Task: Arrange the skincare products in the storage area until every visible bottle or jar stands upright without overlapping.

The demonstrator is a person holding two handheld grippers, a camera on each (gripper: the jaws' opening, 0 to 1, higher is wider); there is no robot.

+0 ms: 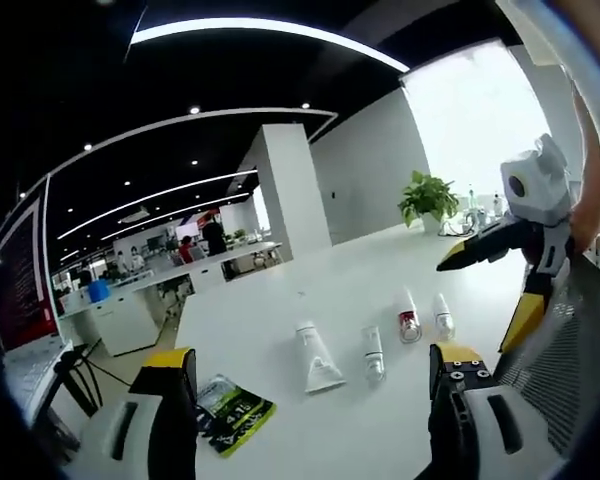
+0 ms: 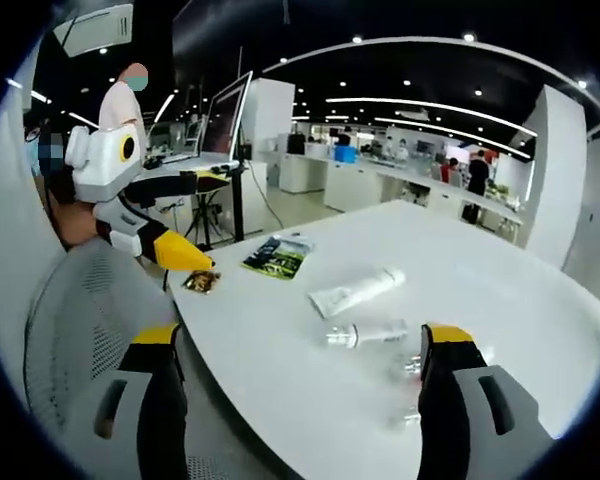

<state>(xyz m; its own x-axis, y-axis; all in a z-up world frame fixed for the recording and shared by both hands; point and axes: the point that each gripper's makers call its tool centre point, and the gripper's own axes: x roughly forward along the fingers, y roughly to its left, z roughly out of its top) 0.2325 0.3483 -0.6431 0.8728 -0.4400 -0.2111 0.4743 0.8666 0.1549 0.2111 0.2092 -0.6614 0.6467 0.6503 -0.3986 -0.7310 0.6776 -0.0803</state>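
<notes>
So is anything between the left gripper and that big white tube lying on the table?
Nothing visible. The left gripper hangs open above the table, and the white tube lies flat just ahead of it with bare tabletop between. The green packet sits off to one side, the smaller tubes to the other.

Left tongs [image 1: 315,390] hang wide open over the white tabletop [image 1: 260,310]. Four skincare tubes [image 1: 318,358] lie flat in a row, apart; a green packet [image 1: 230,410] sits by the left jaw, potted plant [image 1: 427,198] far back.

Open office with white table [image 1: 280,310], pillar [image 1: 290,185], potted plant [image 1: 427,197], strip ceiling lights, perhaps a bright window.
</notes>
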